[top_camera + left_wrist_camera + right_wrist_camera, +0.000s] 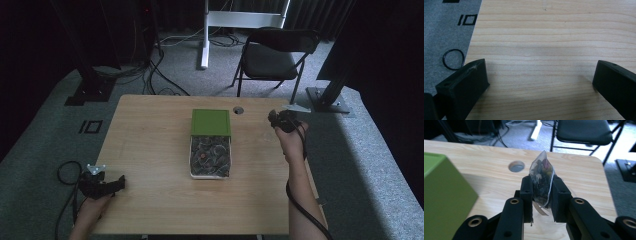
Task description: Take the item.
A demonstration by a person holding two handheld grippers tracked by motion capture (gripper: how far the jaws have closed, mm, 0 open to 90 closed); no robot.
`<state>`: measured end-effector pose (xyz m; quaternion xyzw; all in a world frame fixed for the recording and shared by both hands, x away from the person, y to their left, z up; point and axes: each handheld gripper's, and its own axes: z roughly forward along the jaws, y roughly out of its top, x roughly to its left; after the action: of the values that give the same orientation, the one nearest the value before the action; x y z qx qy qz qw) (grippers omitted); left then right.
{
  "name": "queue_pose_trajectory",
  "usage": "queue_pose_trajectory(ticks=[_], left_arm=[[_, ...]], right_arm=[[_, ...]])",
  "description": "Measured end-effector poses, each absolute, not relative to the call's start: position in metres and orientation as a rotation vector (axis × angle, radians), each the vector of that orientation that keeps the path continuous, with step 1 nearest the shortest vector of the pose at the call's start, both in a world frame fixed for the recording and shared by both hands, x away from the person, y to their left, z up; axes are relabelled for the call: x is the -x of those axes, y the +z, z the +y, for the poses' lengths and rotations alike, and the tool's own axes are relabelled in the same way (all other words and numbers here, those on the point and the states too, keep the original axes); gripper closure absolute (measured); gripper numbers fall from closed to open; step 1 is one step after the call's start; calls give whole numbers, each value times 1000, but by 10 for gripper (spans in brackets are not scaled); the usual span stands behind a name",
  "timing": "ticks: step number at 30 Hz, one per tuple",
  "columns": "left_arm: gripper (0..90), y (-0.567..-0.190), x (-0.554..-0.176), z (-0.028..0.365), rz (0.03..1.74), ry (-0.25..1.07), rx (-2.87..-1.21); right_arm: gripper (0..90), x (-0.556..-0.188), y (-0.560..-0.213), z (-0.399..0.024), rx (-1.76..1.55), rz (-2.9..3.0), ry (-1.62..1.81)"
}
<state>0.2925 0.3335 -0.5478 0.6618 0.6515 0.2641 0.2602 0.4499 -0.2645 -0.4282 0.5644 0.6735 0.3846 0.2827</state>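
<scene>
Dim high view with dark edges, brighter, softly blurred close gripper views.

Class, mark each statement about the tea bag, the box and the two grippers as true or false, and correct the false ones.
1. The right gripper holds a tea bag. True.
2. The left gripper is shut on a tea bag. False: its jaws stand open over bare table.
3. The green lid covers the whole box. False: it covers only the far end; the near part is open and shows its contents.
4. A round hole is in the table beyond the tea bag. True.
5. The chair stands on the table. False: it stands on the floor behind the table.
</scene>
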Motion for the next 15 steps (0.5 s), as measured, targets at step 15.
queue_pose_trajectory(ticks=[15], left_arm=[[3, -548, -292, 333, 1765, 715, -1792]], right_arm=[[749, -468, -441, -269, -1565, 1811, 947]])
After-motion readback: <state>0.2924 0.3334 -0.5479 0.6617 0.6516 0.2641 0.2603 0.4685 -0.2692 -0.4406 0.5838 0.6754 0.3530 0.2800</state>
